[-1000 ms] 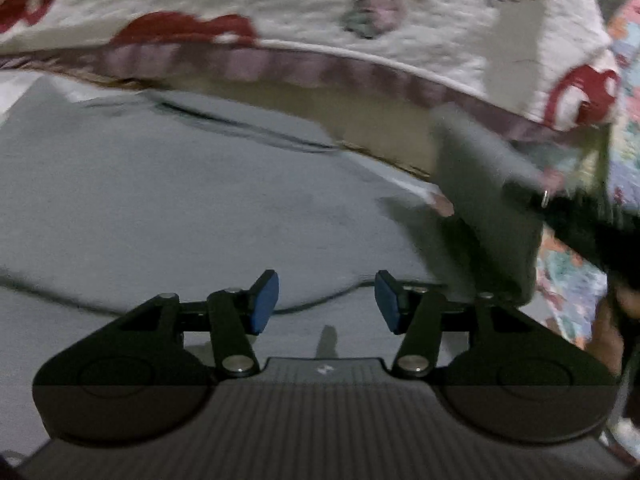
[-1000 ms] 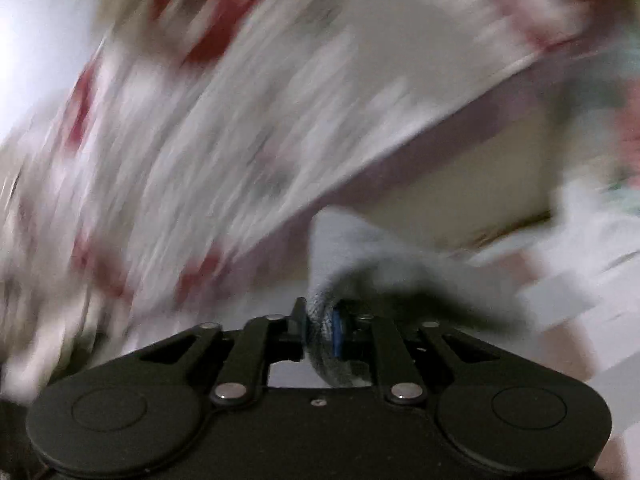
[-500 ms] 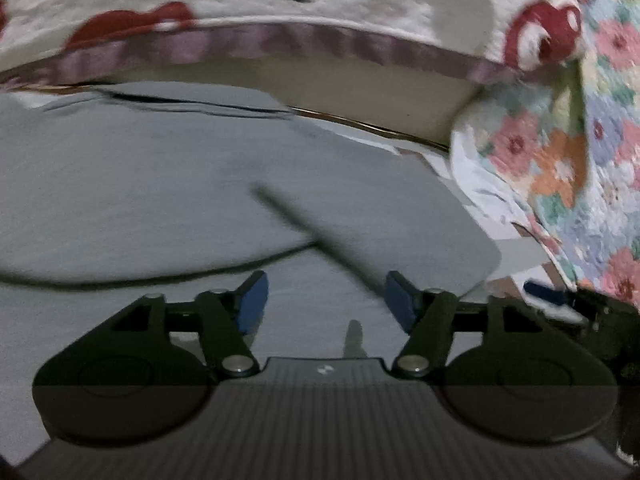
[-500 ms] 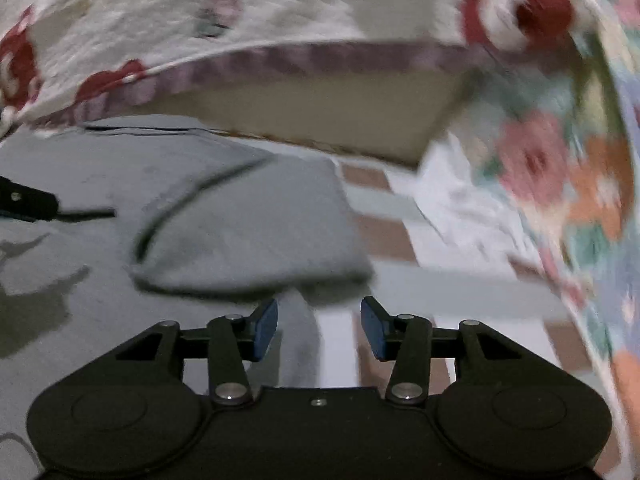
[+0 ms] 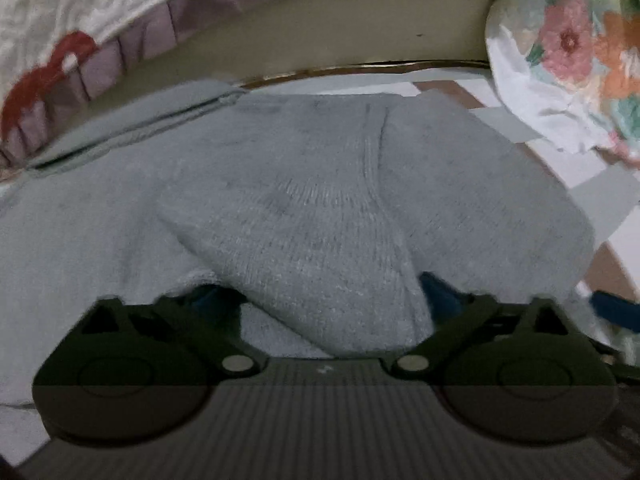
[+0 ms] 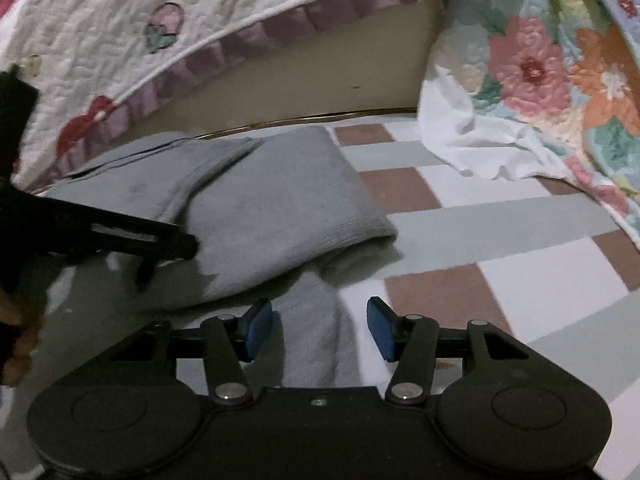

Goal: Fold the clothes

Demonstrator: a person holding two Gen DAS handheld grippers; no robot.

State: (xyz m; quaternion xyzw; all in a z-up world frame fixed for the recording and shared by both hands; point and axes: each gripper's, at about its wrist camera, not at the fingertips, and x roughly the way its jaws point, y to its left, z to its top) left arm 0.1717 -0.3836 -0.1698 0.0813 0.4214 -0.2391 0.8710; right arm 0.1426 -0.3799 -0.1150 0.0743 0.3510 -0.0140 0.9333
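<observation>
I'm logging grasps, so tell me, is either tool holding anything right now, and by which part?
Nothing is clamped. The left tool stands open with a fold of the grey sweater bulging between its fingers; the right tool is open over the sweater's edge.

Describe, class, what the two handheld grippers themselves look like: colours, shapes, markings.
Each is matte black plastic. The right gripper has blue rectangular pads on angled link arms with silver pivot rivets and two round raised discs on its body. The left gripper matches, plus a ribbed grey plate behind.

Quilt (image 6: 168, 40) overhang behind sweater (image 6: 280, 200)
</observation>
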